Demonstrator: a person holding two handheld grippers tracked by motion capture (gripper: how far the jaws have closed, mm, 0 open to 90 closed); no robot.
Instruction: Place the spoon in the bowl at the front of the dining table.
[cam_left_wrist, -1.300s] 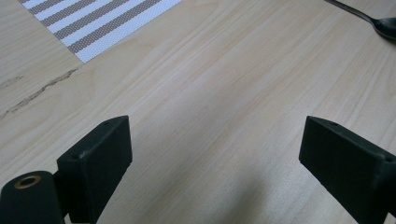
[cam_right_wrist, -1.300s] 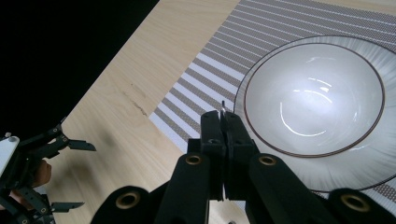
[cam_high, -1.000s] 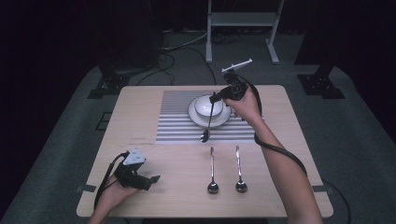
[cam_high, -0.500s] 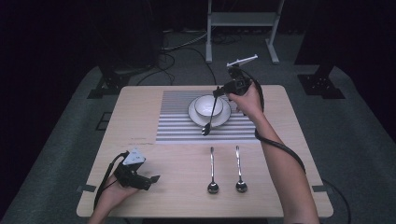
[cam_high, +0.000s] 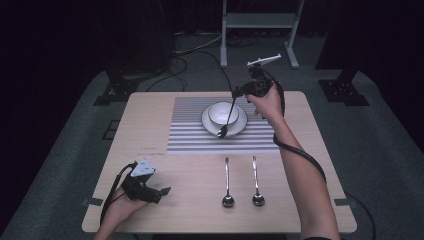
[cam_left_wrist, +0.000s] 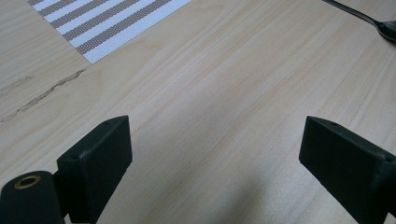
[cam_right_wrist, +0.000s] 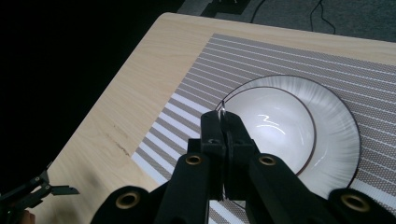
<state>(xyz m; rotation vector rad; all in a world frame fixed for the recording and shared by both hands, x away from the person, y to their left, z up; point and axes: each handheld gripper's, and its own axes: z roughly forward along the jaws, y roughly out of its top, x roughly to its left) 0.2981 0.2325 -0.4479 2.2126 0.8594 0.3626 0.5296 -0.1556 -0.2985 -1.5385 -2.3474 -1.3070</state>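
Above the striped placemat (cam_high: 220, 137), my right gripper (cam_high: 239, 91) is raised at the far side of the wooden table (cam_high: 150, 115), jaws clenched on the handle of a spoon (cam_high: 228, 117). From the high view the spoon hangs down and toward me, its handle crossing in front of the white bowl (cam_high: 223, 113) and its bowl end lying over the near rim of the white plate (cam_high: 241, 124); whether it touches the plate I cannot tell. In my right gripper view the jaws are pressed together with only a thin sliver of the handle (cam_right_wrist: 221, 113) showing at their tips, and the white bowl (cam_right_wrist: 275, 128) sits in the plate (cam_right_wrist: 334, 140) just beyond, both on the placemat (cam_right_wrist: 261, 58).

Near the left front corner of the table, my left gripper (cam_high: 161, 191) rests low in my left hand (cam_high: 117, 206), released, jaws spread wide over bare wood. My left gripper view shows one corner of the placemat (cam_left_wrist: 107, 28) ahead to the left.

Two further spoons lie side by side on the bare wood near the front edge, handles pointing toward the placemat: the left spoon (cam_high: 227, 184) and the right spoon (cam_high: 256, 181), well apart from both grippers.
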